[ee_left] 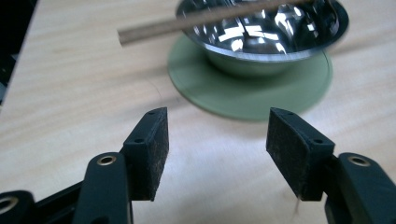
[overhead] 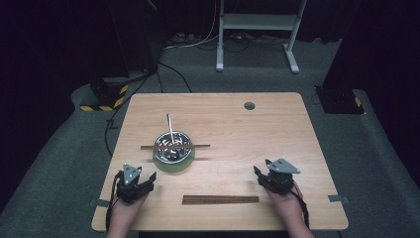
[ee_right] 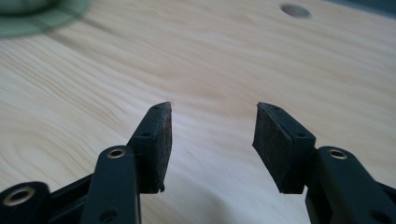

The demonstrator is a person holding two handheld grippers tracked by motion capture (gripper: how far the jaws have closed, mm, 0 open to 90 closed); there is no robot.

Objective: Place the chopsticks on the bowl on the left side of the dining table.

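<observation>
A shiny metal bowl stands on a round green mat left of the table's middle. A brown chopstick lies across the bowl's rim, and a thin metal handle sticks out of the bowl toward the back. A dark wooden strip lies near the front edge. My left gripper rests at the front left, open and empty, facing the bowl and mat. My right gripper sits at the front right, open, with bare wood between its pads.
The wooden table has a round cable hole at the back right. Beyond it are cables on grey carpet and a white stand's legs. Small metal clips sit at the table's front corners.
</observation>
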